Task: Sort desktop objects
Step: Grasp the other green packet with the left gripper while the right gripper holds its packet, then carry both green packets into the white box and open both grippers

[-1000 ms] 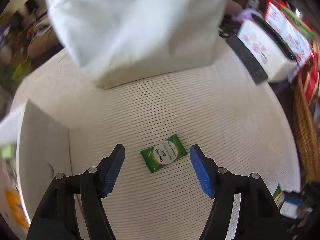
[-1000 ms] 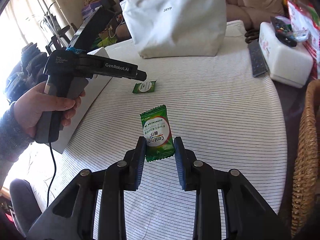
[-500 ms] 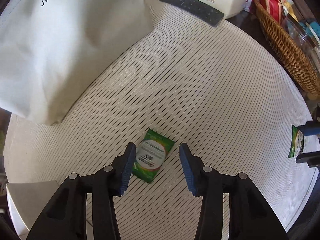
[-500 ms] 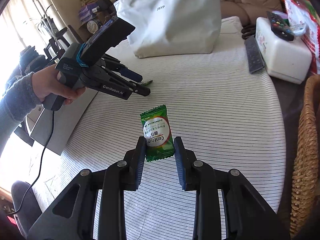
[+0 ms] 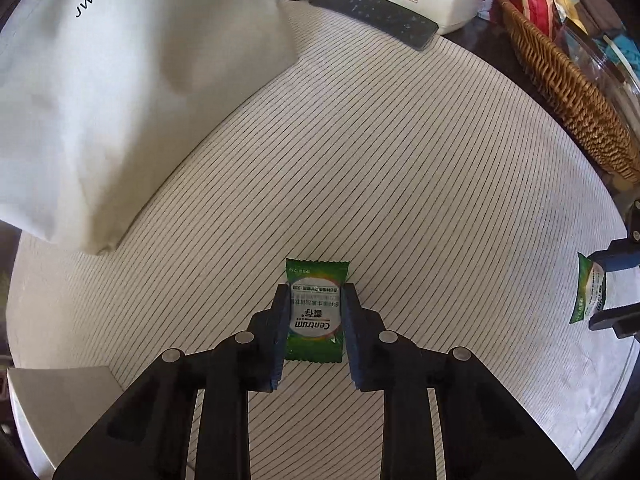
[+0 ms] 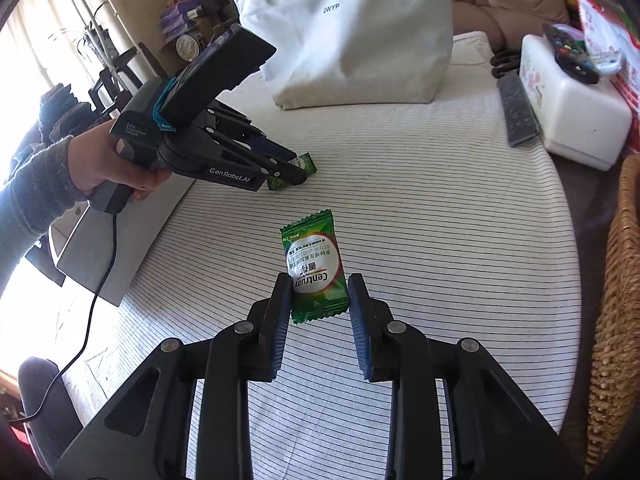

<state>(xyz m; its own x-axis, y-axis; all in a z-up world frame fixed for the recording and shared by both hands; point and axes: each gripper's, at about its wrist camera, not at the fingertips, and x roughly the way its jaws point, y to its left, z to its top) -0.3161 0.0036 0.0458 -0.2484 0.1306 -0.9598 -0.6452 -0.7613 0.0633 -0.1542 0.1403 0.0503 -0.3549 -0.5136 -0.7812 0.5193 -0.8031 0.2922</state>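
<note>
A striped cloth (image 5: 420, 184) covers the round table, with a white JWYP bag (image 5: 120, 92), a remote (image 5: 372, 14), a tissue box (image 6: 572, 112) and a wicker basket (image 5: 568, 92) around its edge. The left gripper (image 5: 314, 320), spread wide a second ago, is closing on a green sachet (image 5: 316, 312) lying on the cloth. The right gripper (image 6: 320, 300) pinches a second sachet (image 6: 314, 268) above the cloth, unchanged.
</note>
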